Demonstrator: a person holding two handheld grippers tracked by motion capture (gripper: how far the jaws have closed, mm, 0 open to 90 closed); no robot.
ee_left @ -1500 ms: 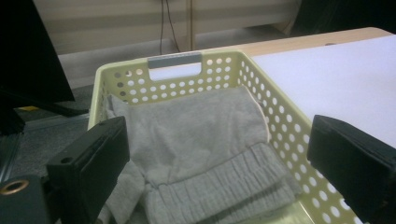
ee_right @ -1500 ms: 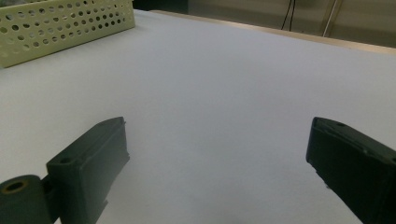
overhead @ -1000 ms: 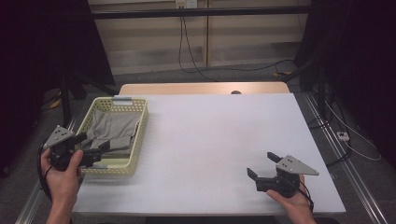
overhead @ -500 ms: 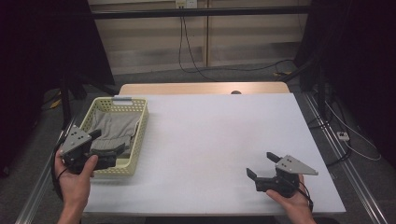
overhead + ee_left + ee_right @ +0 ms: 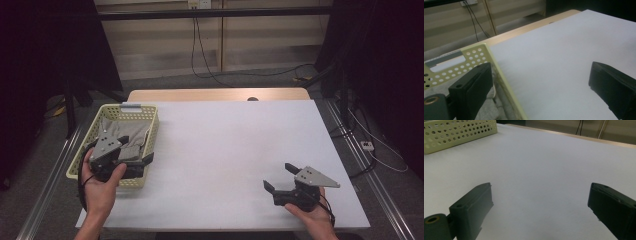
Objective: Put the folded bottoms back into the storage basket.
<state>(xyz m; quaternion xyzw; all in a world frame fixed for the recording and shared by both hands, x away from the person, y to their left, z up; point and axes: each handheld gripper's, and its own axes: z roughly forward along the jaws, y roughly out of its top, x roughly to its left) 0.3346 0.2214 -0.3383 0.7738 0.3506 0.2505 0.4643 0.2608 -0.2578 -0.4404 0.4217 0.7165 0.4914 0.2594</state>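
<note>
A pale yellow perforated basket (image 5: 150, 131) stands at the table's left edge with grey cloth (image 5: 126, 133) folded inside it. My left gripper (image 5: 139, 159) hovers over the basket's near right corner, open, with one jaw above the cloth and the other past the rim over the table. In the left gripper view the basket rim (image 5: 499, 75) runs between the spread jaws and the cloth (image 5: 486, 110) lies at the lower left. My right gripper (image 5: 280, 176) rests open near the table's front right, nothing between its jaws. The right gripper view has the basket (image 5: 456, 132) far off.
The white table top (image 5: 230, 145) spreads wide between the two grippers. A wooden strip (image 5: 215, 95) runs along its far edge. Cables (image 5: 210, 55) hang behind the table, and metal rails (image 5: 360, 160) flank both sides.
My left gripper has moved right and forward, from beside the basket's left edge to above its near right corner. The right gripper has stayed put.
</note>
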